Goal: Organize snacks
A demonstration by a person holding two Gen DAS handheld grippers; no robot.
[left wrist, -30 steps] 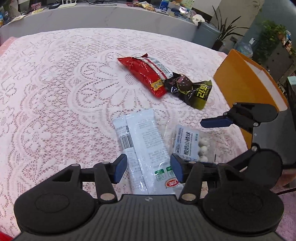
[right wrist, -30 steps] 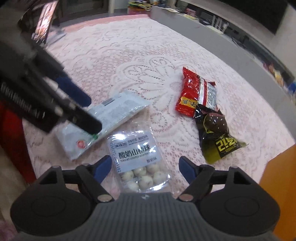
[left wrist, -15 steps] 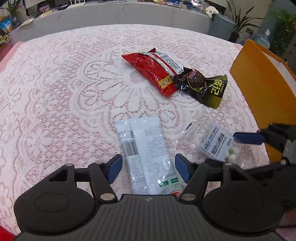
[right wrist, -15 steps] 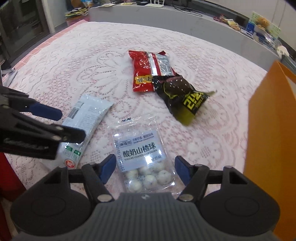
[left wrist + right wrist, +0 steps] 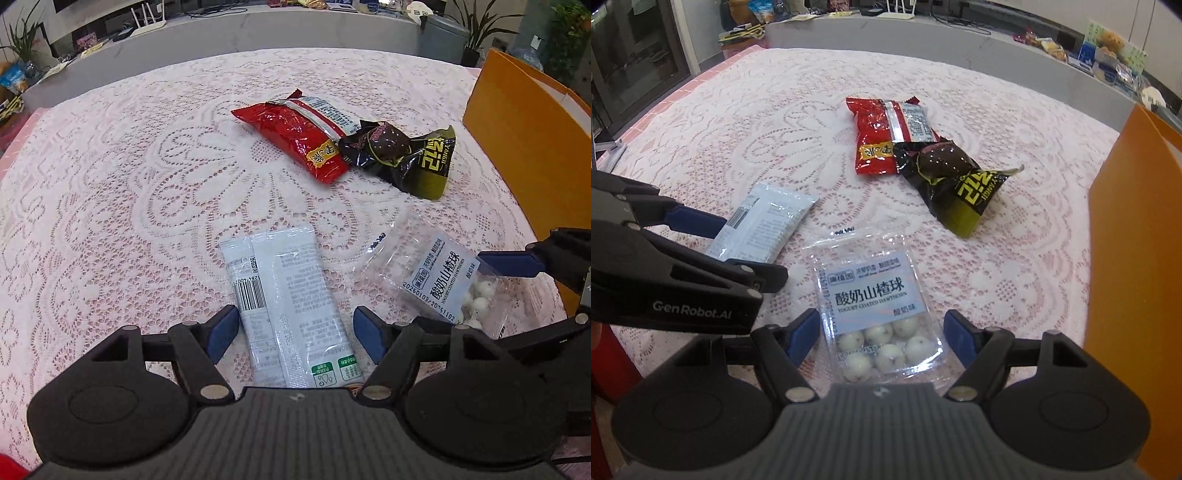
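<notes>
A white snack packet lies on the pink lace tablecloth, between the jaws of my left gripper. The jaws are opening and the pads stand clear of it. To its right lies a clear bag of yogurt-coated hawthorn balls. My right gripper straddles the bag's near end, its jaws opening, pads not touching. Farther back lie a red snack bag and a dark brown and olive wrapper, touching. The left gripper also shows over the white packet.
An orange box stands along the table's right side, close to the right gripper. A grey counter with clutter runs behind the table. The cloth's left half is bare lace.
My left gripper's jaws have spread wider and it has edged in over the white packet. My right gripper has rolled, so the hawthorn bag now lies straight between its jaws.
</notes>
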